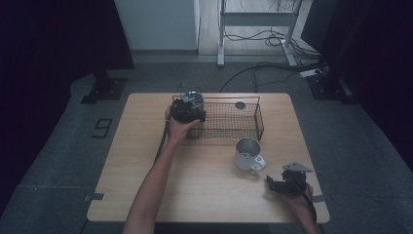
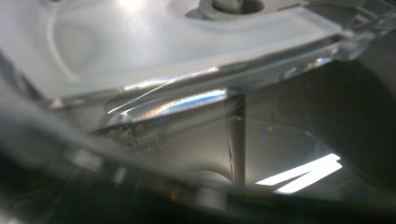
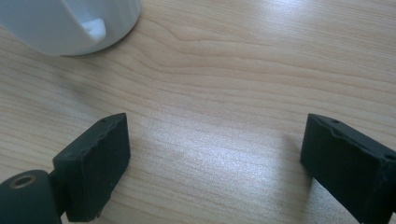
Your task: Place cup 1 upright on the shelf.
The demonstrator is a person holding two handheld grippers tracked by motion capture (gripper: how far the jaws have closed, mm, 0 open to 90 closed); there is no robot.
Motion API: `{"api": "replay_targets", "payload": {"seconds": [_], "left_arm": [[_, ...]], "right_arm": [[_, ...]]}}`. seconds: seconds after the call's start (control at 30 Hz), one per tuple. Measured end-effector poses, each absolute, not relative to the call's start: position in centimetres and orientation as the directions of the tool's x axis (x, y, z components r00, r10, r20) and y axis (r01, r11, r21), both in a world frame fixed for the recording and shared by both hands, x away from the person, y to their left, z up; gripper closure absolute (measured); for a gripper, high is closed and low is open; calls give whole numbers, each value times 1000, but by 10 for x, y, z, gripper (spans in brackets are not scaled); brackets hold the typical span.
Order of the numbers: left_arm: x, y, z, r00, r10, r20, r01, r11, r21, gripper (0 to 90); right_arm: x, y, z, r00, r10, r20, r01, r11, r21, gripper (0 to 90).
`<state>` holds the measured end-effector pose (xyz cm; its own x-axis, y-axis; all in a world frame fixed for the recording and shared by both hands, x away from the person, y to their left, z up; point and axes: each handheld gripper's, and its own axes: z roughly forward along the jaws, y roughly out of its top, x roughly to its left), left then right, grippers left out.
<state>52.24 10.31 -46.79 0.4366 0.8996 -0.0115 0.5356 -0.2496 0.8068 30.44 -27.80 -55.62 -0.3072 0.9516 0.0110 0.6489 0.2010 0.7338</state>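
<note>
Light wooden table (image 1: 146, 161) on grey carpeted floor (image 1: 53, 161)

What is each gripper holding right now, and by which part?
Left gripper: pressed up against a clear lidded container at the wire basket's left end; whether it grips it cannot be told. Right gripper: fingers open over bare table, holding nothing.

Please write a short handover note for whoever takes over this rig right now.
Left gripper: at the wire basket's left end, closed on a clear glass container with a lid, seen close up in the left gripper view.
Right gripper: open, nothing between the jaws, low over the table near its right front corner.
White mug: upright on the table in front of the basket.
Done: container gripped.
Left: probably setting it down; the mug is untouched.
</note>
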Motion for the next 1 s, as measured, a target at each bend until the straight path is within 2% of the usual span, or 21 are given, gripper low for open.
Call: {"api": "replay_targets", "payload": {"seconds": [0.73, 1.0], "left_arm": [[515, 105, -479, 446, 895, -2, 532, -263, 805, 39], [513, 108, -475, 450, 892, -35, 533, -237, 812, 18]], "right_arm": [[304, -278, -556, -302, 953, 10, 648, 198, 735, 90], [304, -278, -556, -299, 954, 11, 649, 195, 735, 93]]}}
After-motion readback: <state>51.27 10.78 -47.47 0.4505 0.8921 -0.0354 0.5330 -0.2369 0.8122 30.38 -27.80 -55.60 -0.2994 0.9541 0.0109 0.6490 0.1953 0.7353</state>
